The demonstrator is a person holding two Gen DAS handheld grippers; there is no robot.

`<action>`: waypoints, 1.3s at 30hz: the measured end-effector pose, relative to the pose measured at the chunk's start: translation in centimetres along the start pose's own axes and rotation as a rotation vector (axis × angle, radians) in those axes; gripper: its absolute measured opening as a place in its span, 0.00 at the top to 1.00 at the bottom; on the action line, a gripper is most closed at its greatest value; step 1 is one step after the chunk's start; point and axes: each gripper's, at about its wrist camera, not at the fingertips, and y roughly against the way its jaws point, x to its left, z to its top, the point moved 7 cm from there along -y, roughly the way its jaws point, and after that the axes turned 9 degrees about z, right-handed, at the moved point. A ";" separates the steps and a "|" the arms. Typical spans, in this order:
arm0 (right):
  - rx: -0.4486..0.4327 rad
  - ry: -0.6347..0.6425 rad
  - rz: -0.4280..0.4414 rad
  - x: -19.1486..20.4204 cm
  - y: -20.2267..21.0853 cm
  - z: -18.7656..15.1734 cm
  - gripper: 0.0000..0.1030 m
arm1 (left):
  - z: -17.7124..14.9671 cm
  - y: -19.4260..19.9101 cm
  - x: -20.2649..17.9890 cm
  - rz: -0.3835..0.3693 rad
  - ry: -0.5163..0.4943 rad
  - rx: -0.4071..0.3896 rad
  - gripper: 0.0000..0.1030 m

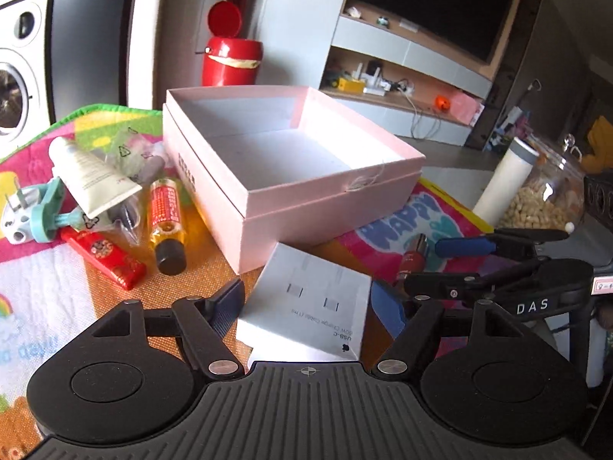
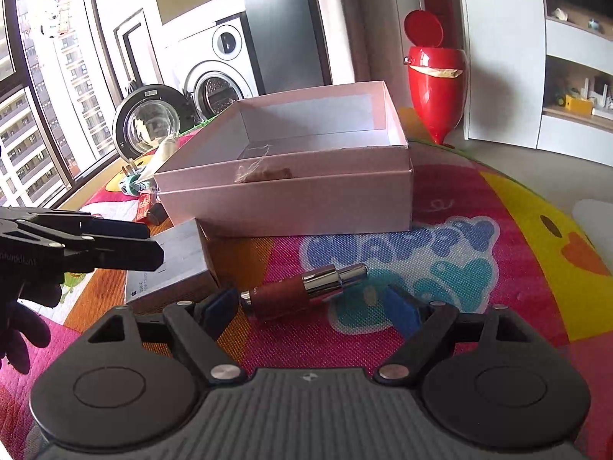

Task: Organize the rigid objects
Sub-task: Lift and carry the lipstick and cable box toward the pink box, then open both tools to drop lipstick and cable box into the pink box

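An open pink box (image 1: pixel 283 161) stands on the colourful mat, empty inside; it also shows in the right wrist view (image 2: pixel 306 176). My left gripper (image 1: pixel 310 303) is open, its jaws on either side of a white USB-C cable box (image 1: pixel 310 299) lying on the mat, not clearly touching it; the cable box also shows in the right wrist view (image 2: pixel 172 264). My right gripper (image 2: pixel 310 306) is open around a brown and chrome lipstick tube (image 2: pixel 302 291) lying on the mat. The right gripper shows in the left wrist view (image 1: pixel 440 264), the left gripper in the right wrist view (image 2: pixel 149 241).
Left of the pink box lie a white tube (image 1: pixel 92 176), a yellow bottle (image 1: pixel 166 222), a red tube (image 1: pixel 103 257) and a plug adapter (image 1: pixel 23 211). A red bin (image 1: pixel 230 57) stands behind. A glass jar (image 1: pixel 548 191) and white cylinder (image 1: pixel 502 184) stand right.
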 end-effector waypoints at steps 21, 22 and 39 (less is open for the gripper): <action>0.073 0.263 -0.001 2.2 -1.5 0.4 0.24 | -3.0 1.1 -2.9 0.169 -0.156 -0.096 0.28; 0.064 0.280 0.000 2.3 -1.0 0.4 0.24 | -3.1 1.6 -2.8 0.169 -0.149 -0.104 0.28; -0.298 0.417 -0.079 4.1 4.7 16.1 0.24 | 17.3 5.4 -0.6 0.098 0.029 -0.305 0.28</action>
